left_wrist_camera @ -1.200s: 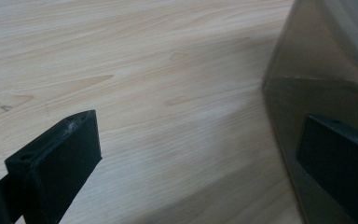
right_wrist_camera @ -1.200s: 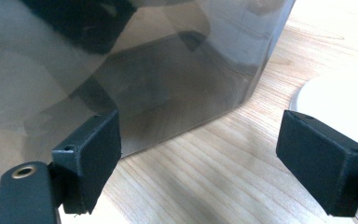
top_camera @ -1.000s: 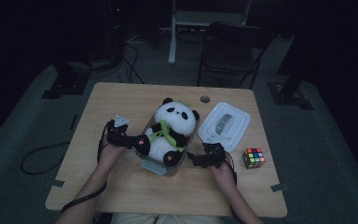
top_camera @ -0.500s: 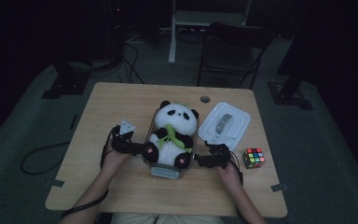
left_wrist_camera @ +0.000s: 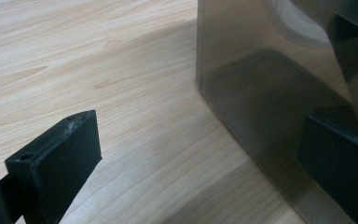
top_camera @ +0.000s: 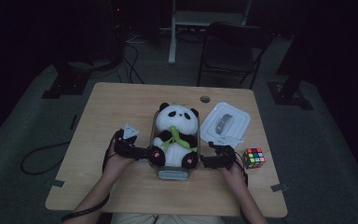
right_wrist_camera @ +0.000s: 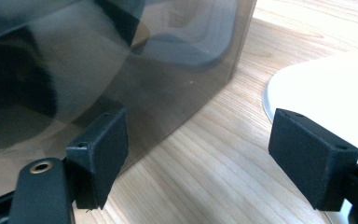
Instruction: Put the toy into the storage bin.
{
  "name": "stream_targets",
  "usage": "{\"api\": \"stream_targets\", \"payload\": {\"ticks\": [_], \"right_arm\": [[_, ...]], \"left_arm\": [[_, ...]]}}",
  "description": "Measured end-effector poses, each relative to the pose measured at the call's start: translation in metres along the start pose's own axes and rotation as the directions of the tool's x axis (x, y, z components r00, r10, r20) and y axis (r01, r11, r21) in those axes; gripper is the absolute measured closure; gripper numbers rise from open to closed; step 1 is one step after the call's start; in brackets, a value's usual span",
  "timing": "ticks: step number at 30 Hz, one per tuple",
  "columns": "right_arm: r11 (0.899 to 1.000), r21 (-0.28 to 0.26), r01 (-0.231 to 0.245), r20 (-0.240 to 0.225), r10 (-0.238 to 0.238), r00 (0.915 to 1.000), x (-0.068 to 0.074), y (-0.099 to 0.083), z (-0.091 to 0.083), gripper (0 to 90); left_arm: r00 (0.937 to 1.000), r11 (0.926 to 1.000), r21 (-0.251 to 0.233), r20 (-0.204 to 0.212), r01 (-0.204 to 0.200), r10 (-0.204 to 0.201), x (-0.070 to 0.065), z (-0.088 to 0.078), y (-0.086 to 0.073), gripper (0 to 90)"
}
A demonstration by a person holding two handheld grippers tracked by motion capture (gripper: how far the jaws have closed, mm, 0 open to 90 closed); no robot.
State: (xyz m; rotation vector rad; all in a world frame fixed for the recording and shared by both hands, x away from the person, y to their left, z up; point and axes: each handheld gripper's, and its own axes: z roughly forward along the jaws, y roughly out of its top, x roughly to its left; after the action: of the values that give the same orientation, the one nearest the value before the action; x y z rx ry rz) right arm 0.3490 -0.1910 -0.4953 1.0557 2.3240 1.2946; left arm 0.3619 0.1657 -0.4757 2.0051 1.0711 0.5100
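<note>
A black-and-white panda plush [top_camera: 177, 135] with a green scarf sits upright inside a clear, smoke-tinted rectangular container [top_camera: 171, 173], its head rising well above the rim and its pink-soled feet pointing toward the table's near edge. The container stands about midway between the table's left and right edges, closer to the near edge, its long side running front to back.

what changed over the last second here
The left claw slid in along the table to the clear box's left wall. The right claw kept its place at the right wall, its jaws closing slightly; they stand open. Panda, lid and cube stayed put.
</note>
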Motion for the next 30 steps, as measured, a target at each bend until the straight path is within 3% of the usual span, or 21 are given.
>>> {"api": "stream_targets", "payload": {"ticks": [6,10,13,18,20,25,28,30], "right_arm": [[1.0,0.007,0.006,0.03,-0.006,0.9995,-0.004,-0.001,-0.007,19.7],[1.0,-0.01,-0.007,0.025,0.007,0.9997,-0.007,0.0,-0.014,19.4],[1.0,-0.017,-0.01,0.022,0.011,0.9997,-0.007,0.003,-0.017,18.3],[1.0,-0.025,0.003,0.056,-0.002,0.9984,-0.007,0.009,-0.024,18.3],[0.999,-0.034,0.011,0.077,-0.008,0.997,-0.007,0.013,-0.03,18.2],[0.997,-0.076,0.007,0.102,0.001,0.9948,-0.008,0.023,-0.046,18.3],[0.995,-0.097,-0.001,0.095,0.01,0.9955,-0.007,0.028,-0.052,18.3],[0.993,-0.117,-0.004,0.087,0.014,0.9961,-0.003,0.037,-0.061,18.3]], "left_arm": [[0.9996,0.9997,0.012,0.019,-0.021,0.021,-0.008,0.003,0.001,0.8],[0.9995,0.9997,0.015,0.027,-0.017,0.017,-0.009,0.005,0.001,0.8],[0.9986,0.9999,0.012,0.052,0.009,-0.009,-0.005,0.004,0.002,0.8],[0.9984,0.9996,-0.014,0.051,0.026,-0.025,0.0,-0.005,0.006,0.8],[0.997,0.9975,-0.057,0.068,0.041,-0.037,0.005,-0.015,0.01,0.8],[0.993,0.9919,-0.112,0.108,0.06,-0.048,0.014,-0.034,0.017,0.9],[0.9934,0.99,-0.136,0.112,0.039,-0.023,0.012,-0.044,0.021,0.9],[0.9897,0.9885,-0.151,0.143,0.007,0.015,0.006,-0.058,0.028,0.8]]}}
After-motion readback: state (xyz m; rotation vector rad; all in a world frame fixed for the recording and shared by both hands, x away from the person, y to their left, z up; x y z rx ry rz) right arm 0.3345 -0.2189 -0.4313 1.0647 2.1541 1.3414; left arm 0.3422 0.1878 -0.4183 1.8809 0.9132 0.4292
